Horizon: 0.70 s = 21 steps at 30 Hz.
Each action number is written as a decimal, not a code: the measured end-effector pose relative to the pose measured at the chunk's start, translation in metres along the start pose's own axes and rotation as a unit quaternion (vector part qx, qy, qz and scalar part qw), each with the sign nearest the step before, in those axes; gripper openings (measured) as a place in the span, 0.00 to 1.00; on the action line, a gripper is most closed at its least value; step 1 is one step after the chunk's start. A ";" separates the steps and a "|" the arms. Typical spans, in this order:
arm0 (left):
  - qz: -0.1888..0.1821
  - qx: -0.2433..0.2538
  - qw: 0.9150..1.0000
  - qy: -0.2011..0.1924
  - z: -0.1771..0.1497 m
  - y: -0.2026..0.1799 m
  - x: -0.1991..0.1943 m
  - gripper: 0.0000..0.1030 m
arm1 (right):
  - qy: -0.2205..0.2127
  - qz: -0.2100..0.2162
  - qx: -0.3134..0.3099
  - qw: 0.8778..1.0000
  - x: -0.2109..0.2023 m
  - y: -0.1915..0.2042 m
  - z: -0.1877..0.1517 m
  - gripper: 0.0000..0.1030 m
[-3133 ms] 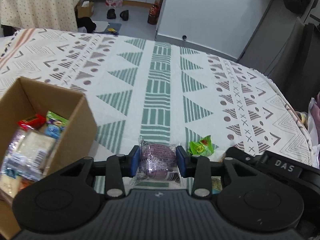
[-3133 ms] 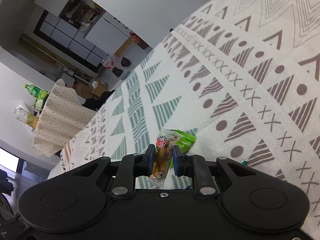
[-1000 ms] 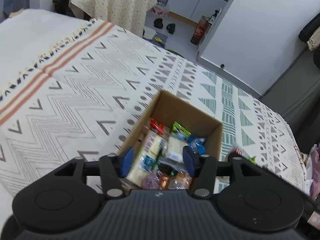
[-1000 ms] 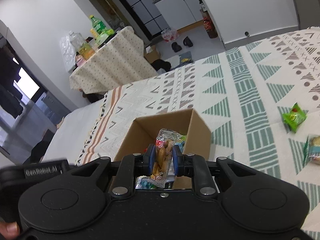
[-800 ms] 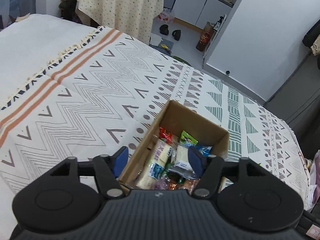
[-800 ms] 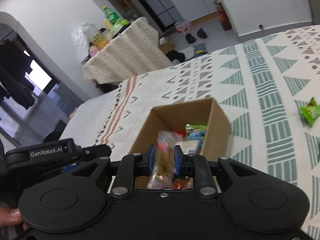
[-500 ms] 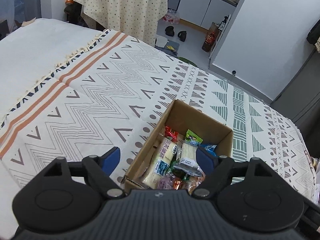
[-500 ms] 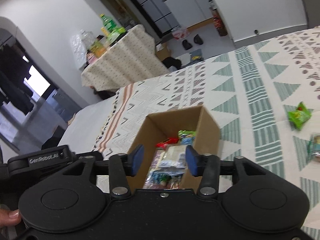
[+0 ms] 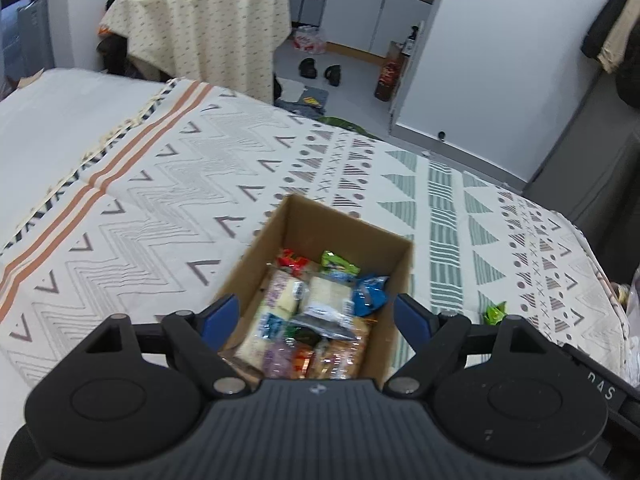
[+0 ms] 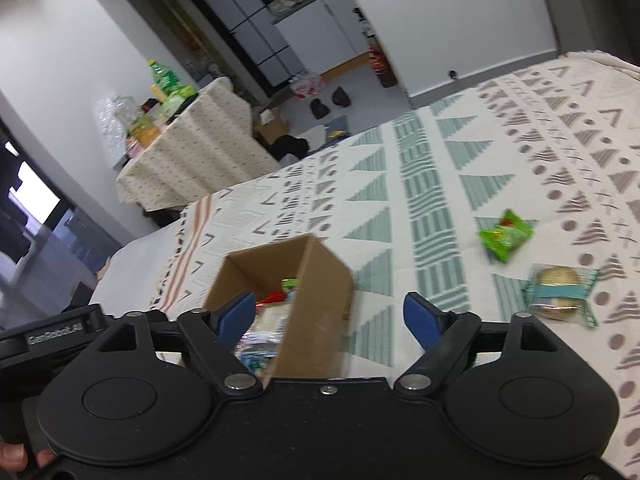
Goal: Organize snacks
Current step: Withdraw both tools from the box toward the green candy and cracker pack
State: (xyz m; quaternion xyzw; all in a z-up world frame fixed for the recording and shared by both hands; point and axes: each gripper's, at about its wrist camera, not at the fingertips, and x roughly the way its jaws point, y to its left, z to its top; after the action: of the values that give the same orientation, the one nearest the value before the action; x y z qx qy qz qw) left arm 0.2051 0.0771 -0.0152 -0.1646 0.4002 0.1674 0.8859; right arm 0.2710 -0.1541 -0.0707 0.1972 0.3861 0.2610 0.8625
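Observation:
An open cardboard box (image 9: 340, 220) (image 10: 316, 280) sits on the patterned bedspread, packed with several wrapped snacks (image 9: 316, 304). My left gripper (image 9: 316, 316) hovers above the box's near end, open and empty. My right gripper (image 10: 332, 316) is also open and empty, over the box's right wall. A green snack packet (image 10: 506, 236) (image 9: 494, 314) and a clear-wrapped round pastry (image 10: 558, 294) lie on the bedspread to the right of the box. The other gripper's body (image 10: 52, 336) shows at the lower left of the right wrist view.
The patterned bedspread (image 9: 160, 200) stretches left of the box. Beyond the bed stand a cloth-covered table (image 9: 208, 28) with bottles, shoes (image 9: 320, 70) on the floor and a white wall (image 9: 500, 40). A person's fingers (image 10: 16, 458) hold the other gripper.
Both grippers let their snacks fall into the box and opened wide. The left one rose and drew back; the right one swung a little to the right.

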 end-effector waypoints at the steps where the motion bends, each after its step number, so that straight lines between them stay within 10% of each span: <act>1: -0.001 0.005 1.000 -0.002 -0.001 -0.004 0.000 0.82 | -0.001 -0.002 0.005 1.000 -0.001 -0.005 0.001 0.82; 21: -0.016 0.042 0.999 0.028 -0.021 -0.090 0.024 1.00 | -0.031 -0.067 0.059 0.996 -0.015 -0.076 0.004 1.00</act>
State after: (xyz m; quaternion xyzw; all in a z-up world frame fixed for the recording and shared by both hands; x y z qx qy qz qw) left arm 0.2447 -0.0078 -0.0331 -0.1384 0.4289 0.1318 0.8829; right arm 0.2885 -0.2238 -0.1008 0.2290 0.3865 0.1731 0.8765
